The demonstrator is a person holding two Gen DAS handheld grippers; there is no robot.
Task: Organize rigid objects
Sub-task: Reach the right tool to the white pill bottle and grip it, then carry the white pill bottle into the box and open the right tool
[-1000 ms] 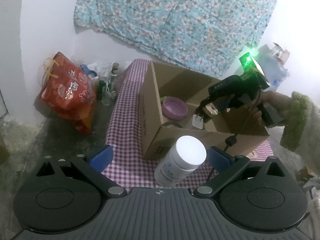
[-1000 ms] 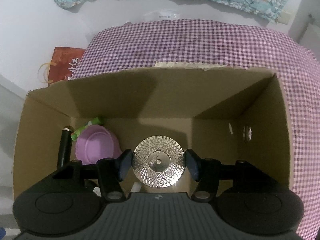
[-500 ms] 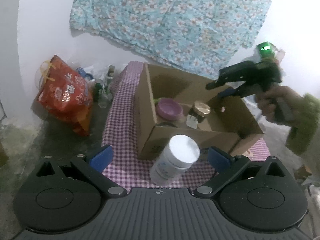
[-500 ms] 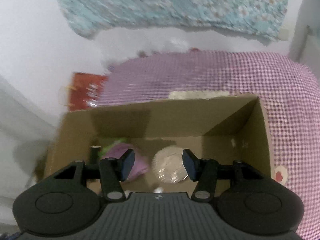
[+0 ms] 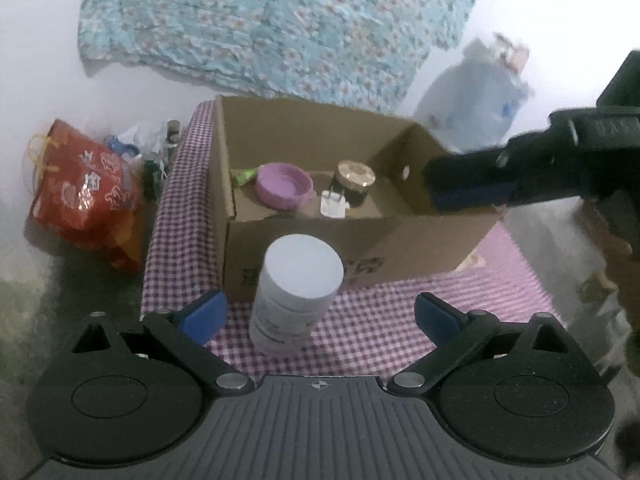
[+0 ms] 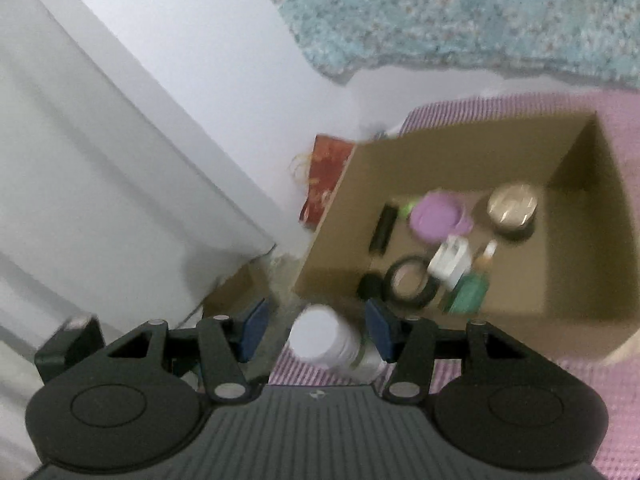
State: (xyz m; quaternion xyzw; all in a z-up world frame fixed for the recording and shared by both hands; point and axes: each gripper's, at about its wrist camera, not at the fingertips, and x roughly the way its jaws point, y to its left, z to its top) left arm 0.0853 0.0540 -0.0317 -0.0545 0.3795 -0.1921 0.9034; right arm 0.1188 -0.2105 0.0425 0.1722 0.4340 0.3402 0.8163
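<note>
The white bottle (image 5: 298,286) stands on the checked cloth (image 5: 384,320) just in front of the cardboard box (image 5: 400,240), between my left tongs (image 5: 318,314), whose jaws stand wide apart. My right tongs (image 6: 316,328) hang apart and empty above it.

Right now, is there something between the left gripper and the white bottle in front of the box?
Nothing visible. The white bottle stands on the checked cloth, directly ahead of the open left gripper, between its two blue pads.
</note>
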